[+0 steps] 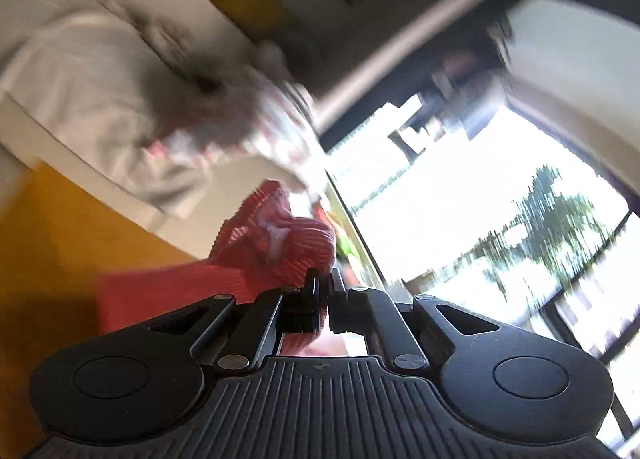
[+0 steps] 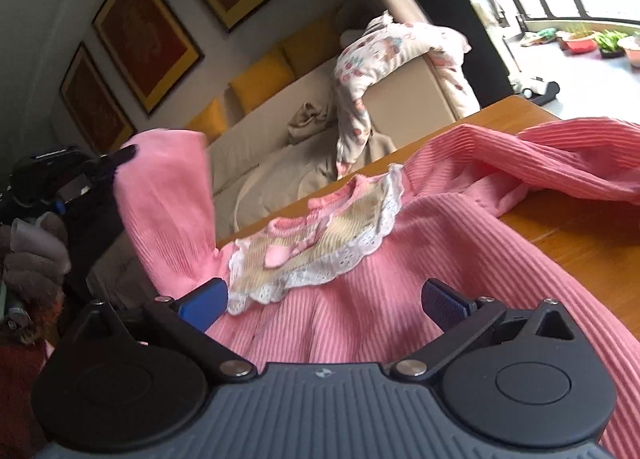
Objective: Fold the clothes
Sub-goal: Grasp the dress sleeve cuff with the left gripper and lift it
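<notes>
A pink ribbed child's garment [image 2: 360,299] with a lace-trimmed collar [image 2: 320,255] lies on a wooden table [image 2: 572,235]. My right gripper [image 2: 324,303] is open, its blue pads on either side of the fabric just below the collar. My left gripper [image 1: 324,291] is shut on a bunched part of the pink garment [image 1: 280,251] and holds it up off the table. In the right wrist view the left gripper [image 2: 128,155] shows at the far left, holding up one sleeve [image 2: 164,203]. The other sleeve [image 2: 560,155] lies across the table at the right.
Behind the table stands a beige sofa [image 2: 404,99] with yellow cushions [image 2: 260,79] and a patterned white garment [image 2: 380,55] draped over it. Framed pictures [image 2: 144,35] hang on the wall. A bright window and balcony plants [image 2: 592,39] are at the right.
</notes>
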Demonstrator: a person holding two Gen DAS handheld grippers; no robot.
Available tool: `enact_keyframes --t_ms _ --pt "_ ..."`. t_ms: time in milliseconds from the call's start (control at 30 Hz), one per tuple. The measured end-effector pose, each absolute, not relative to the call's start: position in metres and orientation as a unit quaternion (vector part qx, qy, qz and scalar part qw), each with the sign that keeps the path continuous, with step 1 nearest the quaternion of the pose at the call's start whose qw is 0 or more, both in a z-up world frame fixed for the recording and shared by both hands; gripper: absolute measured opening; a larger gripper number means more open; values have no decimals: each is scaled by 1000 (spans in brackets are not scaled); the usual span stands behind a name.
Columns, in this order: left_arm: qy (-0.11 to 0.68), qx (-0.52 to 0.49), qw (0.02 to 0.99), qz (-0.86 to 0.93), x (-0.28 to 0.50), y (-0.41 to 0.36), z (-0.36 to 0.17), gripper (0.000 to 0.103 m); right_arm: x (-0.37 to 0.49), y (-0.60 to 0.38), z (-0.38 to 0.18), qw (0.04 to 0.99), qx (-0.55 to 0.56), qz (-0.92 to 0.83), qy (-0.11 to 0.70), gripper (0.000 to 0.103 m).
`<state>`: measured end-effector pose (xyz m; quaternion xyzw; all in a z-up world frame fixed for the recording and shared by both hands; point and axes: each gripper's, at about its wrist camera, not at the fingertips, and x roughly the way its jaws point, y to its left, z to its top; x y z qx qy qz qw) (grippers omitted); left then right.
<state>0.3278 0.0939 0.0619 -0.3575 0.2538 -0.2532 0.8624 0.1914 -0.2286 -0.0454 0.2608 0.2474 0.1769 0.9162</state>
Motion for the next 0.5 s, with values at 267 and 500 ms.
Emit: enact_keyframes --t_ms 267,500 --pt "324 -350 824 -307 331 48 13 58 192 -244 -49 912 289 149 249 103" --pt "328 -156 903 -228 303 74 5 80 195 -231 -40 925 226 159 259 86"
